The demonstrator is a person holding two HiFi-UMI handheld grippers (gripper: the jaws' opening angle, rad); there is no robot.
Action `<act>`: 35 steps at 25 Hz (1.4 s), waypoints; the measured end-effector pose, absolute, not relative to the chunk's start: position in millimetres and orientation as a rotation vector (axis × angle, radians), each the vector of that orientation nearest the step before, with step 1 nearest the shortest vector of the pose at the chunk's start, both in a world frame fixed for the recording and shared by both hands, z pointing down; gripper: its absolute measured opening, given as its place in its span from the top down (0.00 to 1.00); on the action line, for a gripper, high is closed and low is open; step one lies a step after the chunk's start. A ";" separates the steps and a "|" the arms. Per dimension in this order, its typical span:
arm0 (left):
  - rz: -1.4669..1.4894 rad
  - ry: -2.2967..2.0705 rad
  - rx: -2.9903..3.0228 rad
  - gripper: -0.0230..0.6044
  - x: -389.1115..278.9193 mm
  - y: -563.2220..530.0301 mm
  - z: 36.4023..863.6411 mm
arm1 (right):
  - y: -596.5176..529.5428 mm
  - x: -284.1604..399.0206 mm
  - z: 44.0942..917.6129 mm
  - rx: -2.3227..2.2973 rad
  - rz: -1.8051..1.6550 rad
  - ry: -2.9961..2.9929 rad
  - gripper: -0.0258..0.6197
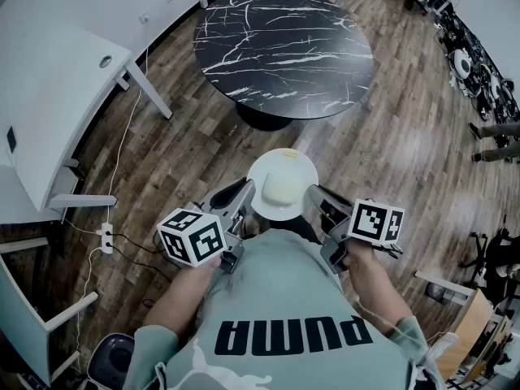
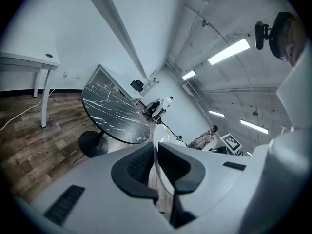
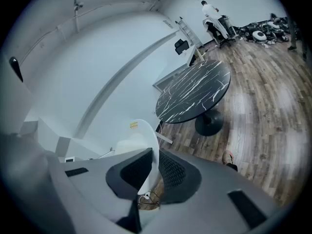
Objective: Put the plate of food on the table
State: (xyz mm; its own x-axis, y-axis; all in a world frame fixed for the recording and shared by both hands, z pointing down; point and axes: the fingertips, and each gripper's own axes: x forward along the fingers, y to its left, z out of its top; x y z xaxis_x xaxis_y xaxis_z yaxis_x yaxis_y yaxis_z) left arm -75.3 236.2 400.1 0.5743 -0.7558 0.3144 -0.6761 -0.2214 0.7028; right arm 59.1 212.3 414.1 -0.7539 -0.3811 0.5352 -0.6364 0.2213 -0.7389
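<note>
The left gripper (image 1: 244,199) has its two jaws closed on the left rim of one white plate (image 1: 299,169). In the left gripper view the rim runs edge-on between the dark pads (image 2: 134,167), so only the thin rim keeps the jaws apart. The right gripper (image 1: 315,195) holds the opposite rim in the same way; in the right gripper view the plate (image 3: 146,145) stands edge-on in the narrow gap between its jaws. Each gripper carries one marker cube, two in all: the left one (image 1: 192,236) and the right one (image 1: 376,220).

The plate is in the air between the two grippers, just in front of the person's chest, and it looks about level in the head view. On it lies one pale, squarish piece of food (image 1: 282,188), and one small yellowish bit (image 1: 288,154) sits near the far rim; what the food is, I cannot tell.

Beyond the plate stands one round black worktop (image 1: 284,51) with white marble veins, on a single dark pedestal base (image 1: 264,119). The plate is near its closer edge but apart from it, over the wooden floor (image 1: 406,145). At the left stands one white desk (image 1: 57,96), and one white power strip (image 1: 106,236) lies on the floor beside it.
</note>
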 end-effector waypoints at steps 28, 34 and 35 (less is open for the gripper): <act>-0.001 -1.247 1.864 0.91 -59.0 1.3 414.3 | -28.9 72.9 442.2 0.843 1.666 -2.245 0.89; 0.070 -1.264 1.864 0.91 -42.7 -54.3 423.0 | -83.1 89.2 454.5 0.837 1.705 -2.250 0.89; 0.078 -1.267 1.865 0.91 -40.7 -63.1 424.4 | -91.1 91.2 456.8 0.838 1.710 -2.250 0.89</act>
